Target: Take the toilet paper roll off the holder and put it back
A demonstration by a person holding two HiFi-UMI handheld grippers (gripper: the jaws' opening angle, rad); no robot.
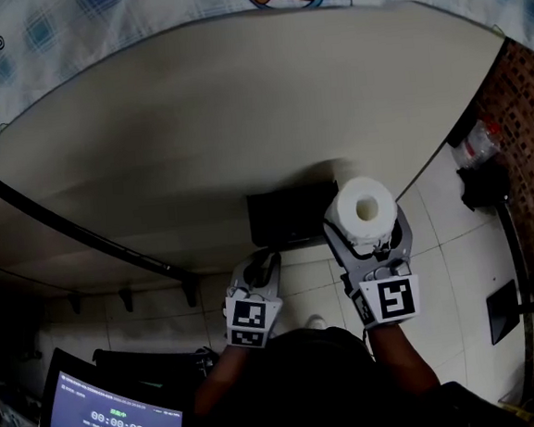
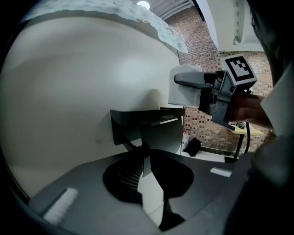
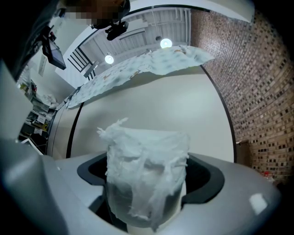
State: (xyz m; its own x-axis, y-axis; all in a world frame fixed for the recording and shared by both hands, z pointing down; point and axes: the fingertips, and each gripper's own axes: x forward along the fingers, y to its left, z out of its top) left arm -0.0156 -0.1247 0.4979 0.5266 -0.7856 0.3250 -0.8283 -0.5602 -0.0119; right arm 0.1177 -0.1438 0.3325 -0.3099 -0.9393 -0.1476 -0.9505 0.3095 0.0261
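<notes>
Against the cream wall (image 1: 194,121) we see the black holder (image 1: 284,218), its right end hidden behind the toilet paper roll (image 1: 367,208). Our right gripper (image 1: 369,231) pinches that roll beside the holder, and ragged paper veils the roll's sides. Our left gripper (image 1: 260,264), jaws nearly together on nothing, sits just below the holder. We cannot make out the holder's bar.

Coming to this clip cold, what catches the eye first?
The white toilet paper roll stands out, clamped in the right gripper and off the black holder on the pale wall. The left gripper sits just below that holder.
</notes>
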